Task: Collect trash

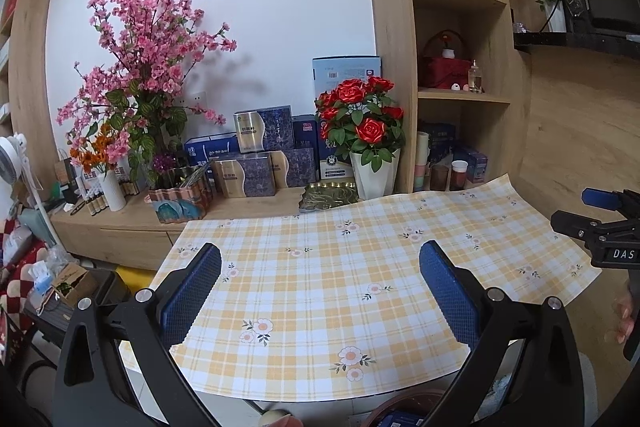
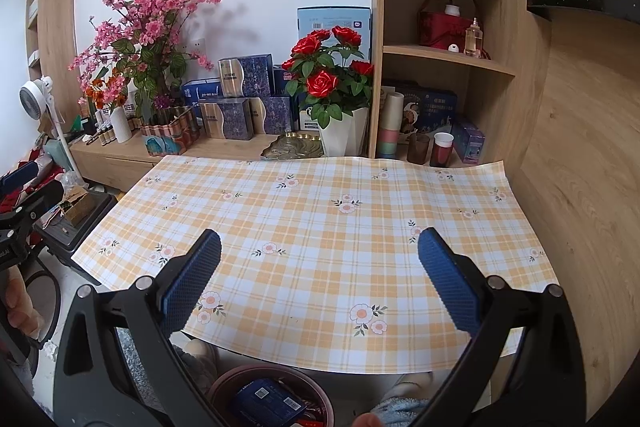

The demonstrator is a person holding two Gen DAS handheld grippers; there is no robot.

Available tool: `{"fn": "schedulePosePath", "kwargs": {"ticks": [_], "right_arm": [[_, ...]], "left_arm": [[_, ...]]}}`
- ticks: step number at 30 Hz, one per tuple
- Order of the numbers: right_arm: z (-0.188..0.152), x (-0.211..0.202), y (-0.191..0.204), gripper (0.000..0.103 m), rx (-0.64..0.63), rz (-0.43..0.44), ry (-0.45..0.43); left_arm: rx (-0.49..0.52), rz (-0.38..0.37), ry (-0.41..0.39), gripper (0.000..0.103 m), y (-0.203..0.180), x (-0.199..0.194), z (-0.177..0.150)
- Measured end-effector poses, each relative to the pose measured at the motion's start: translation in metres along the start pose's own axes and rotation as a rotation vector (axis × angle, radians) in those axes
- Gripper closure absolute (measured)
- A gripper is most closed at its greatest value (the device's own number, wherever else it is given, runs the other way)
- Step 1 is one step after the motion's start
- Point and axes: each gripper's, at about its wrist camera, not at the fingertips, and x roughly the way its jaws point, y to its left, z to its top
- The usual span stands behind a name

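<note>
The left gripper hovers level above the checked tablecloth, its blue fingers spread wide with nothing between them. The right gripper hangs in the same pose, released and empty, pointing toward the rose pot at 12 o'clock. In the left wrist view the right gripper shows at 3 o'clock. At 6 o'clock, below the table edge, a round bin holds a blue packet of trash.
</note>
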Motion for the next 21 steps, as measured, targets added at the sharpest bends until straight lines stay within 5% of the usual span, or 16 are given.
{"fn": "schedulePosePath", "kwargs": {"ticks": [21], "right_arm": [[0.0003,-0.0021,0.0031,0.006,-0.002,0.001,0.002]], "left_arm": [[-0.012,0.033,0.001,0.006,0.0009,-0.0019,0.0006]]}}
